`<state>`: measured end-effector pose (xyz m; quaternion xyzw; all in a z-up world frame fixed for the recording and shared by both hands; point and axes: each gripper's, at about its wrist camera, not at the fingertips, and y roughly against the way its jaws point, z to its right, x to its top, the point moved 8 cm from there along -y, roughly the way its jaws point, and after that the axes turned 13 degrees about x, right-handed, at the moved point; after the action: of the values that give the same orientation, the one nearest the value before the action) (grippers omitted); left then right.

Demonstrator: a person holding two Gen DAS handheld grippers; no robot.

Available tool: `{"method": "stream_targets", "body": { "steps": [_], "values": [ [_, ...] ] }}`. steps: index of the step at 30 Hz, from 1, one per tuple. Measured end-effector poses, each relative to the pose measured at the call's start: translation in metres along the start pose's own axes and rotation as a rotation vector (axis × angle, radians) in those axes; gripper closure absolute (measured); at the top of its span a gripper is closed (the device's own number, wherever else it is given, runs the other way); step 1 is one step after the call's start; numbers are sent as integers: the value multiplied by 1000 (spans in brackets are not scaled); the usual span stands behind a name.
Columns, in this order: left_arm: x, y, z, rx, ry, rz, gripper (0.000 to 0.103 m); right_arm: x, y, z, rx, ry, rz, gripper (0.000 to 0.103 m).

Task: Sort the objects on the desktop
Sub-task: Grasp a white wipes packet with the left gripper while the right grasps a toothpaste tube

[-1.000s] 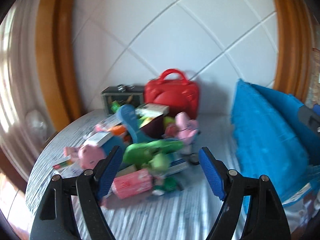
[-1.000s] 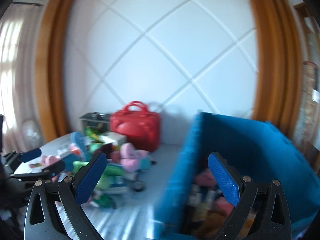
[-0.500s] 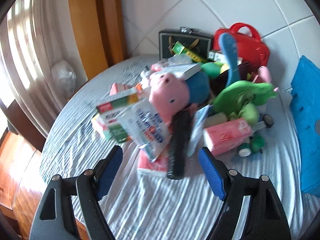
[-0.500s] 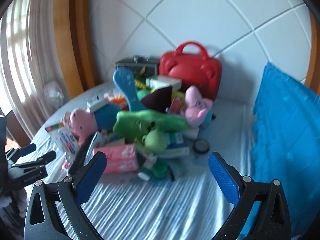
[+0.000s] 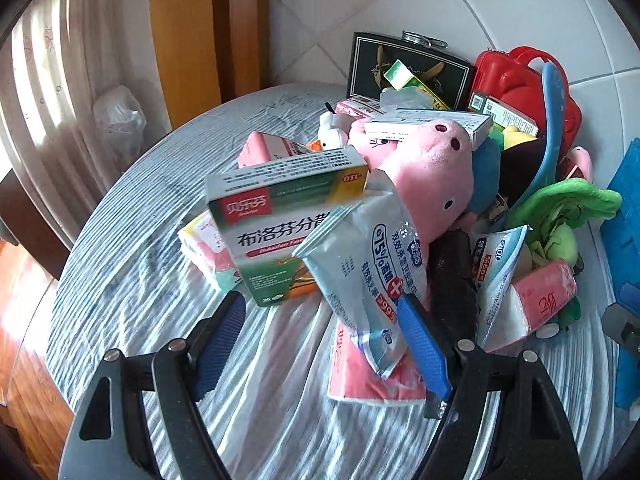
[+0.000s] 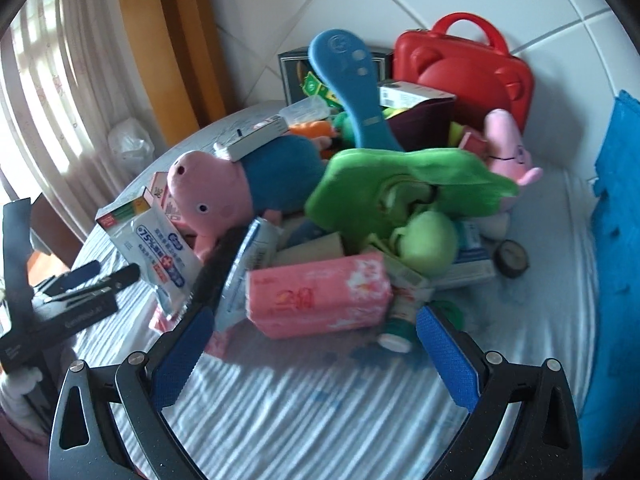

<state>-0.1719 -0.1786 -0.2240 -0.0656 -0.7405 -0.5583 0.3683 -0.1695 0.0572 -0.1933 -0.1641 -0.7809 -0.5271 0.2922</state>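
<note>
A pile of objects lies on a round table with a striped cloth [image 5: 132, 264]. My left gripper [image 5: 320, 320] is open, close in front of a green and white medicine box [image 5: 280, 220] and a wet-wipes packet [image 5: 372, 264]; its right fingertip overlaps the packet. A pink pig plush [image 5: 424, 176] lies behind them. My right gripper [image 6: 316, 336] is open, just in front of a pink tissue pack [image 6: 320, 292]. Above that pack are a green plush [image 6: 400, 188], the pig plush [image 6: 212, 192] and a blue paddle-shaped thing [image 6: 352, 80]. The left gripper [image 6: 92, 276] shows at the left.
A red case [image 6: 472, 68] and a dark box [image 5: 404, 68] stand at the back by the tiled wall. A blue fabric bin [image 6: 616, 200] stands at the right. A small round tin [image 6: 510, 258] lies by the pile. The table edge [image 5: 60, 280] curves at the left.
Both grippers have dropped and moved in toward the pile. The left one has come close to the medicine box and wipes packet; the right one has closed on the pink tissue pack. Both stay open.
</note>
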Motion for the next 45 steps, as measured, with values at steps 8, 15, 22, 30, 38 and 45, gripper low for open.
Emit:
{"method": "stream_targets", "body": {
  "steps": [8, 15, 22, 30, 38, 45],
  "values": [
    [7, -16, 32, -67, -116, 7, 60, 19, -58, -22, -2, -4, -32, 31],
    [18, -13, 37, -81, -132, 43, 74, 20, -98, -28, 29, -31, -91, 82],
    [21, 6, 31, -87, -118, 77, 90, 26, -78, -43, 32, 16, -39, 89],
    [37, 65, 37, -84, -109, 185, 90, 42, -16, -58, 34, 72, 87, 91],
    [55, 135, 58, -87, -120, 324, 90, 57, 61, -59, 28, 137, 211, 91],
    [63, 198, 97, -139, -152, 437, 90, 64, 139, -45, -20, 154, 339, 91]
  ]
}}
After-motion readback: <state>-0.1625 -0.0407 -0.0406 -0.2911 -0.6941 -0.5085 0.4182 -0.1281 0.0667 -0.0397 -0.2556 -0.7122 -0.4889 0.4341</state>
